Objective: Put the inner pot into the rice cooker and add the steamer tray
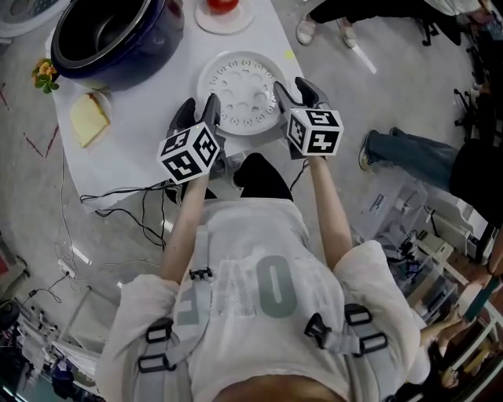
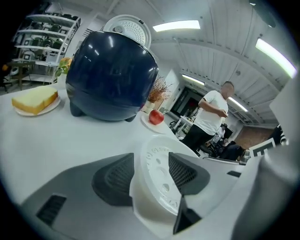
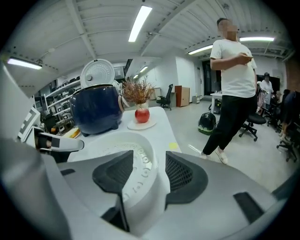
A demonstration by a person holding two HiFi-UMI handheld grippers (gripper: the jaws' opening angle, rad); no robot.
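The white steamer tray (image 1: 244, 93) lies flat on the white table (image 1: 141, 133), just in front of me. My left gripper (image 1: 199, 110) straddles its left rim, my right gripper (image 1: 295, 93) its right rim. In the left gripper view the tray's wall (image 2: 157, 187) stands between the jaws of the left gripper (image 2: 150, 176), the pads not pressing it. The right gripper (image 3: 149, 173) is likewise open astride the rim (image 3: 140, 159). The navy rice cooker (image 1: 110, 35) stands at the far left with its lid (image 2: 127, 28) up and a dark, glossy inside.
A slice of cake on a plate (image 1: 88, 118) lies left of the tray. An apple on a saucer (image 1: 224, 8) and dried flowers (image 3: 137, 93) sit at the back. Cables (image 1: 134, 200) hang off the table's near edge. A person (image 3: 232, 84) stands to the right.
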